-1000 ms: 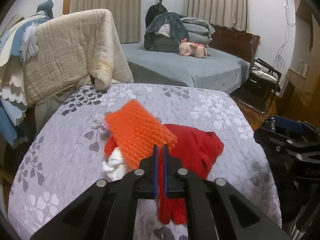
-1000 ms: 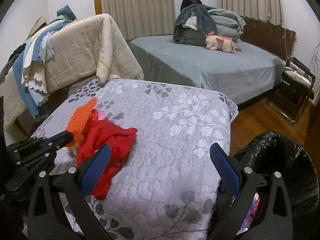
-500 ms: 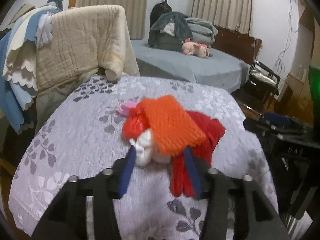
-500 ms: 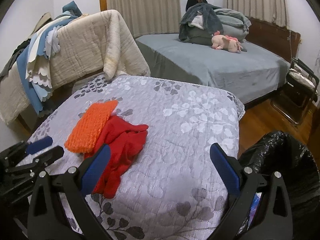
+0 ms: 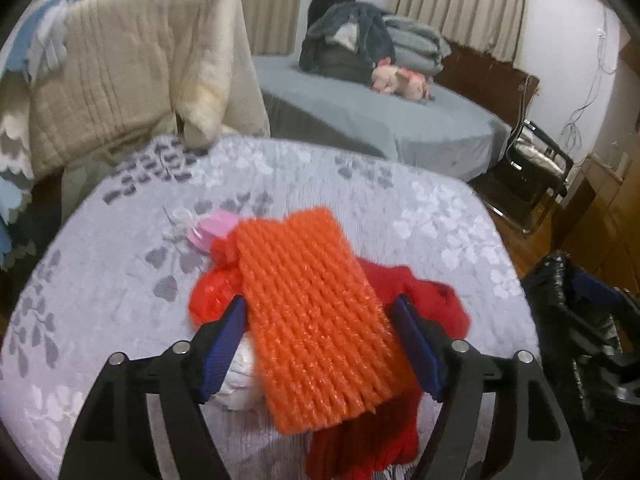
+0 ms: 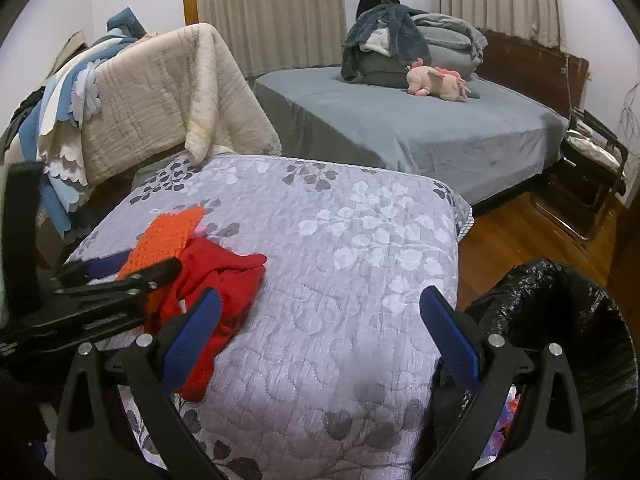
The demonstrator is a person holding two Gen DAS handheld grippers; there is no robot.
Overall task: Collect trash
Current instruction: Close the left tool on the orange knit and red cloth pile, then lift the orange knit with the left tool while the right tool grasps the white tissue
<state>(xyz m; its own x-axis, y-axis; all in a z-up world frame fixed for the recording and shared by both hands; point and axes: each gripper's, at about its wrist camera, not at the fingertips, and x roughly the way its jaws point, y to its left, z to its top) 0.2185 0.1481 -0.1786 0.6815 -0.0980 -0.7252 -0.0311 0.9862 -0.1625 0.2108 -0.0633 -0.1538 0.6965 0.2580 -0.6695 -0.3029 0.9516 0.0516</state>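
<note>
Left fingers [image 5: 320, 344] just spread apart, orange foam net [image 5: 316, 316] lying between them — unclamped, right fingers [image 6: 320, 336] wide apart

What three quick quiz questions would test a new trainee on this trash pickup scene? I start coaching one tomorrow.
1. True or false: the left gripper is clamped on the orange foam net sleeve.
2. What lies under that sleeve: A red cloth, B green towel, C newspaper?
3. On which side of the right gripper is the black plastic trash bag?

Key: 1 false, its jaws have just been opening, sleeve lying between them; 2 A; 3 its right.
</note>
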